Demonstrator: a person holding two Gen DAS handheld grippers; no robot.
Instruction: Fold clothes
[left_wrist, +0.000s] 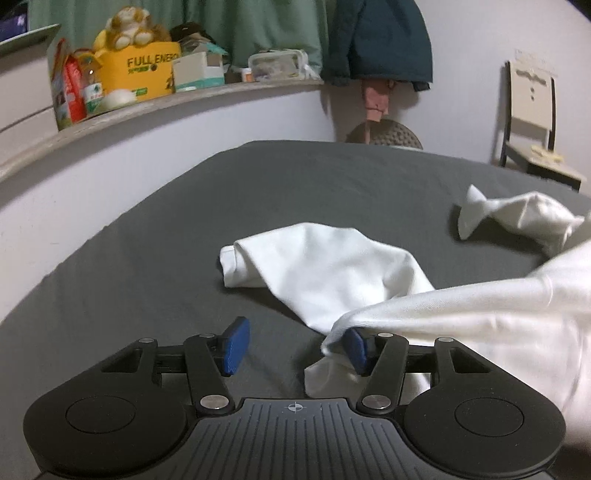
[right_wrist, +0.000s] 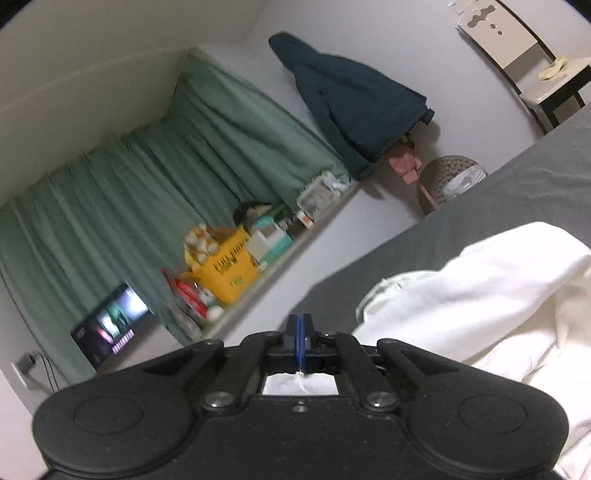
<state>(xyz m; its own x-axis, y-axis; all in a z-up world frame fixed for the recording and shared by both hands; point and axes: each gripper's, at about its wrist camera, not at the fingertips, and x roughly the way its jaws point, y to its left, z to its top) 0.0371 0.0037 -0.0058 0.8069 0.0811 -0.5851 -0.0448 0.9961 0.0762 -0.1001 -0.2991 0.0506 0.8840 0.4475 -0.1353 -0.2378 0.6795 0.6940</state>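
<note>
We log the white garment (left_wrist: 332, 266) lying rumpled on the grey bed (left_wrist: 155, 236), our landmark: one folded sleeve end sits near the bed's middle, another twisted end (left_wrist: 517, 214) toward the side where the chair (left_wrist: 532, 122) stands, and a taut band of cloth runs from there down to the left claw (left_wrist: 293, 349). We note the left claw's blue pads (left_wrist: 236, 345) stand apart, roughly half wide; a corner of the garment drapes over the right-hand pad only, with bare bed sheet between the two pads, so nothing is pinched. In the right wrist view we see the right claw (right_wrist: 300, 341) with its blue pads pressed together, a bit of white cloth visible just behind them; the garment (right_wrist: 480, 295) bunches on the bed beside it. Above the bed's far side, the shelf (left_wrist: 147, 110) carries a yellow box (left_wrist: 140, 72).
</note>
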